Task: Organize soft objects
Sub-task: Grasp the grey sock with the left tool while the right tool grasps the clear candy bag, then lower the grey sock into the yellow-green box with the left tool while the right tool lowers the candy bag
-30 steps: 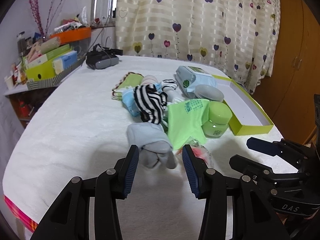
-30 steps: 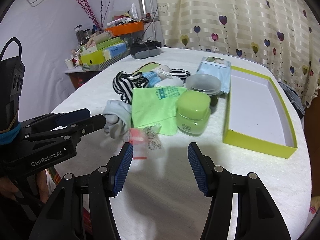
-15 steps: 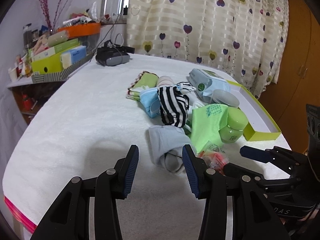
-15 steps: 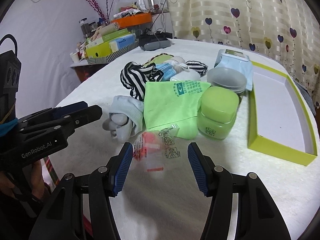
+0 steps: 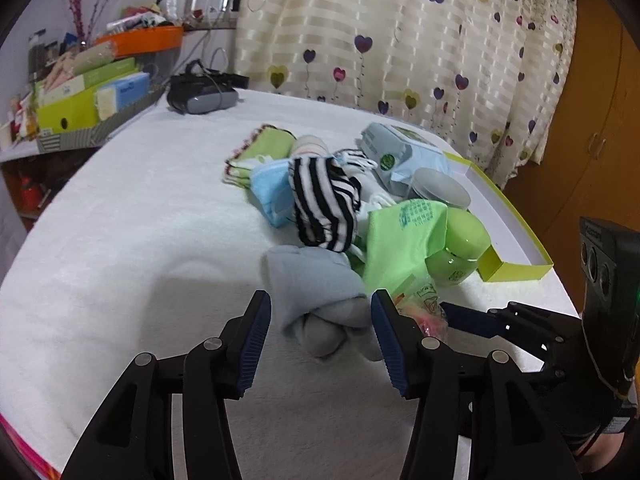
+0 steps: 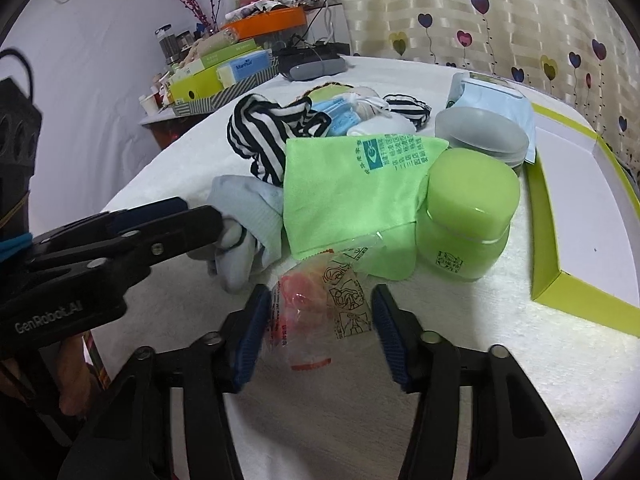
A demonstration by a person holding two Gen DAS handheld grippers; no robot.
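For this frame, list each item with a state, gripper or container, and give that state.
left gripper: jaws opening, grey sock between them, not gripped
right gripper: jaws closing, clear packet between them, not yet pressed
green jar: upright, lid on
yellow-green box: open, no lid, nothing seen inside
green cloth: folded, flat
striped sock: crumpled

The white surface lies bare to the left of the pile and along the near edge. The pale grey sock sits between the opening jaws of the left claw. A clear packet lies between the closing jaws of the right claw. The green jar, green cloth and yellow-green box block the right side.
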